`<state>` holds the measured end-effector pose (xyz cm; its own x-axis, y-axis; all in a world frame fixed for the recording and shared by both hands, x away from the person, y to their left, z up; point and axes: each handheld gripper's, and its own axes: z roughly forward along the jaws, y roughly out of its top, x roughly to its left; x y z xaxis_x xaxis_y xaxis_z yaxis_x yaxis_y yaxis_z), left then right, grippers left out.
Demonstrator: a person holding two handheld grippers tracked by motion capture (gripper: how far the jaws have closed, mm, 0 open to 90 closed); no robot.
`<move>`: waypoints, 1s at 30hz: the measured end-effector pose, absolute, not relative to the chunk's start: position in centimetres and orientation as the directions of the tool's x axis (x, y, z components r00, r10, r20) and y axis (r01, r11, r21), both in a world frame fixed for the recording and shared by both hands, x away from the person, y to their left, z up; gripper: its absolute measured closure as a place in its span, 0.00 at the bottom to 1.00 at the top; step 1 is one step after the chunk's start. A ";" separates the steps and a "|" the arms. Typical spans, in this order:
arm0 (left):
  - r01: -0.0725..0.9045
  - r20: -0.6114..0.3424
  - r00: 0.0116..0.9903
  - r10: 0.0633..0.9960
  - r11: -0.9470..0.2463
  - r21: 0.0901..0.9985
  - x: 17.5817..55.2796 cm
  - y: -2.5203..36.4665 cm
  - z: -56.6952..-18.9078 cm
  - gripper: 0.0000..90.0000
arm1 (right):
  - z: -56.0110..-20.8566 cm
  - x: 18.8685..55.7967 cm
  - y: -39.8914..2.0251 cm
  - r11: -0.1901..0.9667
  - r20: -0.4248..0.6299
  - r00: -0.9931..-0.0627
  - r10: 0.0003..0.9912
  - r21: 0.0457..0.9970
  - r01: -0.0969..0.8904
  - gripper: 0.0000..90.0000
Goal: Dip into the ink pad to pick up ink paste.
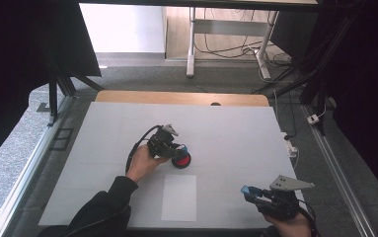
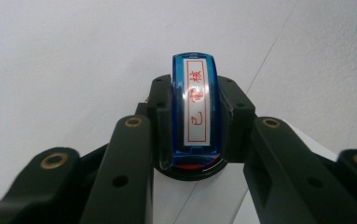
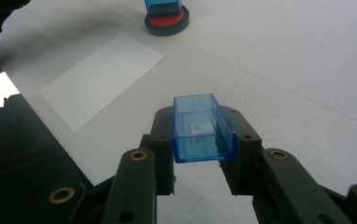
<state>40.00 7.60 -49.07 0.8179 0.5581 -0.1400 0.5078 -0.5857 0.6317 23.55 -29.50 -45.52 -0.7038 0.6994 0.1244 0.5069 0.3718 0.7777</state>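
Covering most of the table, white mat (image 1: 102, 163) is the work surface; white paper sheet (image 1: 179, 197) lies on it near the person, centre. Round black ink pad with red centre (image 1: 182, 160) sits just beyond the sheet's far edge, a bit left of table centre. Left gripper (image 1: 176, 148) clenched on blue stamp (image 2: 195, 109), label with red characters facing the camera in the left gripper view; stamp's lower end sits down in the red pad, looks like touching. Right gripper (image 1: 248, 191) at near right, apart from the sheet, clamped on the clear blue stamp cap (image 3: 203, 128), open side toward the camera, held off the mat.

Judged step: inking the stamp, then printing on the sheet. To do well: press straight down, keep stamp upright so the whole face takes ink, no rocking. Lift vertically so pad doesn't drag along. Carry toward the near sheet, set down flat inside its edges. Keep the cap parked clear at right.
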 end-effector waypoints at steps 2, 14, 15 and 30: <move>0.492 -0.116 0.825 0.553 -0.603 0.628 39.9 7.4 -49.0 0.78 | -45.5 23.6 -29.5 0.372 0.124 -0.704 0.700 0.777 0.507 0.76; 0.467 -0.031 0.825 0.564 -0.651 0.599 39.1 6.3 -48.7 0.79 | -45.5 23.6 -29.4 0.376 0.120 -0.701 0.703 0.774 0.509 0.76; 0.474 -0.043 0.823 0.566 -0.643 0.602 39.1 6.4 -48.7 0.79 | -45.5 23.6 -29.4 0.376 0.120 -0.701 0.703 0.774 0.509 0.76; 0.498 -0.071 0.810 0.582 -0.620 0.607 39.2 6.6 -48.9 0.79 | -45.5 23.6 -29.4 0.382 0.117 -0.700 0.705 0.769 0.513 0.76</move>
